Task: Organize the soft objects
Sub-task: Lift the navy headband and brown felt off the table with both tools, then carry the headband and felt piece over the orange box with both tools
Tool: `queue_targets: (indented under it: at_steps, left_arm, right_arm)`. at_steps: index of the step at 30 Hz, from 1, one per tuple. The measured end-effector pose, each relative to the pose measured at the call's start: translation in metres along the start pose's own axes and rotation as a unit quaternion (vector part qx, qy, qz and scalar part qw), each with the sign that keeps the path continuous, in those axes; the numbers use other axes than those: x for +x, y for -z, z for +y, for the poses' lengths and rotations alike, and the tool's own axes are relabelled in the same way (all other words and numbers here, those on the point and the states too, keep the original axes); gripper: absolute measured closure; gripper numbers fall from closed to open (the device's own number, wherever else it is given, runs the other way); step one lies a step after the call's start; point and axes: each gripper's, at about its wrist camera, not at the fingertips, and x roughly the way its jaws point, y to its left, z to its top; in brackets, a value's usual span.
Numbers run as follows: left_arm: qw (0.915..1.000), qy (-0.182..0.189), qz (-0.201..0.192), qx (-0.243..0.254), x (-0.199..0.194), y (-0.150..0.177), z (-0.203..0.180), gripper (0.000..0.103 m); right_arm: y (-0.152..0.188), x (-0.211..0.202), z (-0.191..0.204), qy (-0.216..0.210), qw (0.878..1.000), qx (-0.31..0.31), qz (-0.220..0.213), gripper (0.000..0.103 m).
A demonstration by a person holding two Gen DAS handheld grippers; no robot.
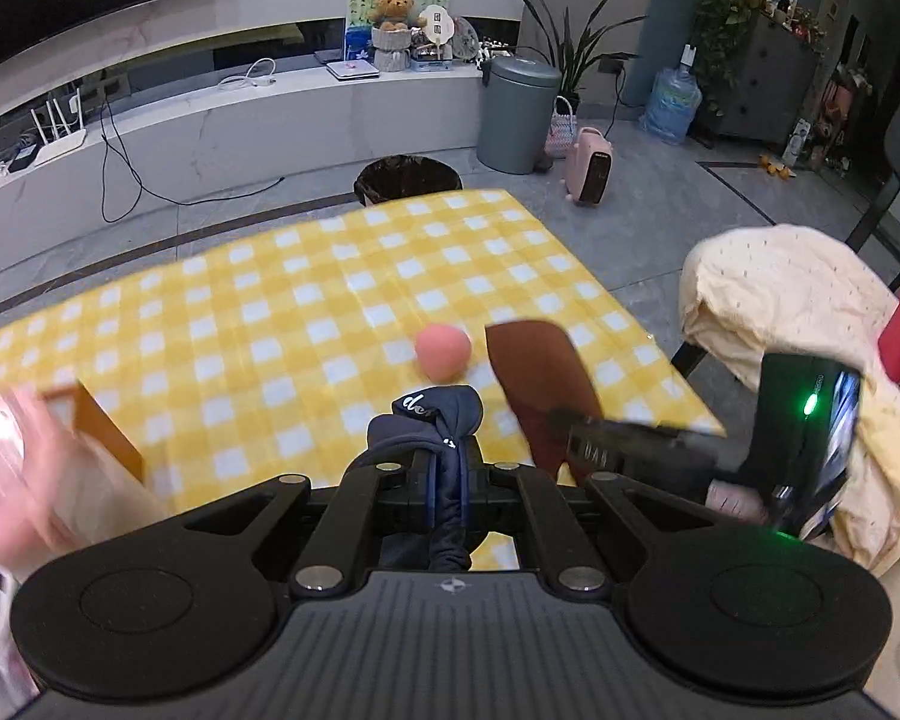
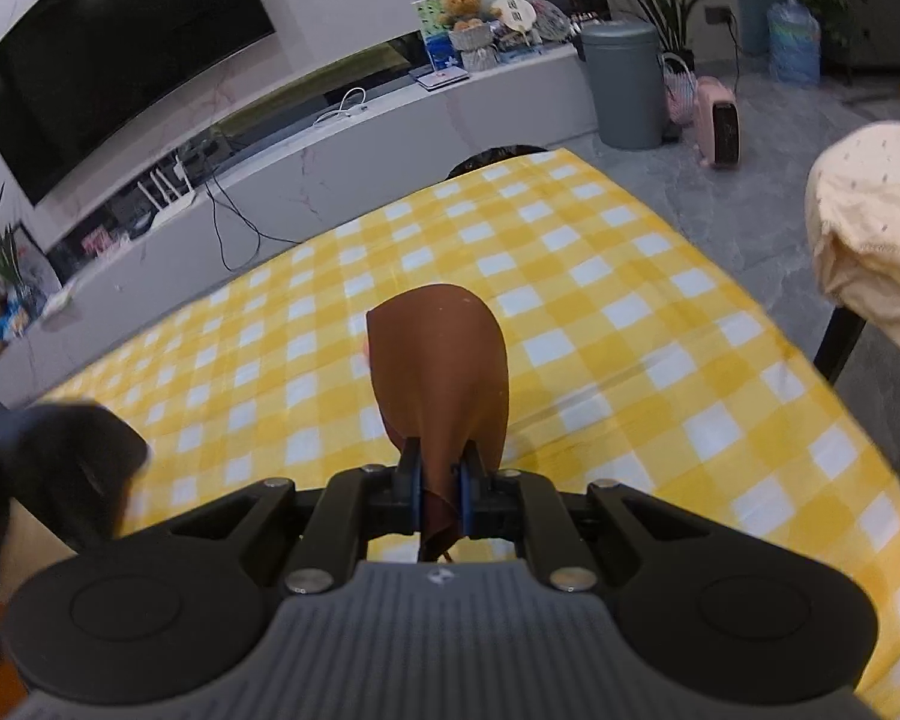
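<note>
My left gripper point(image 1: 444, 468) is shut on a navy blue cloth point(image 1: 438, 420) with white lettering, held above the yellow checked tablecloth point(image 1: 306, 312). A pink soft ball point(image 1: 443, 352) lies on the cloth just ahead of it. My right gripper point(image 2: 441, 480) is shut on a curled brown leather-like piece point(image 2: 441, 366), held above the table; the piece also shows in the left wrist view point(image 1: 540, 384), right of the ball. The right gripper's body shows at the right of the left wrist view point(image 1: 804, 450). The left gripper appears blurred at the left of the right wrist view point(image 2: 60, 468).
An orange-brown box point(image 1: 102, 426) sits at the table's left, with a blurred pink shape beside it. A chair draped in a cream blanket point(image 1: 792, 312) stands right of the table. A black bin point(image 1: 408, 179) is behind the far edge. A grey bin point(image 1: 516, 114) and pink heater point(image 1: 591, 165) stand on the floor.
</note>
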Motion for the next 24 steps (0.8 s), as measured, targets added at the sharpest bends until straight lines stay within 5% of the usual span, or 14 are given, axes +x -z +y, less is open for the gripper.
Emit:
queue_targets:
  at_steps: [4,7,13,24]
  left_arm:
    - [0.9997,0.012,0.022,-0.008,-0.009,-0.033,0.022,0.096]
    - [0.9983,0.027,0.047,-0.021,-0.014,-0.059,0.042,0.096]
    - [0.9959,0.036,0.068,-0.049,-0.032,-0.088,0.089,0.096]
    - [0.9870,0.005,-0.035,-0.157,-0.062,-0.086,0.198,0.096]
  right_arm:
    - [-0.004,0.018,0.004,0.005,0.998,0.054,0.030,0.094]
    - [-0.010,0.022,0.010,-0.036,0.994,0.095,0.050,0.094]
    - [-0.047,0.011,0.062,-0.054,0.995,0.071,0.052,0.094]
    - [-0.106,0.008,0.201,-0.065,0.994,-0.028,0.082,0.094]
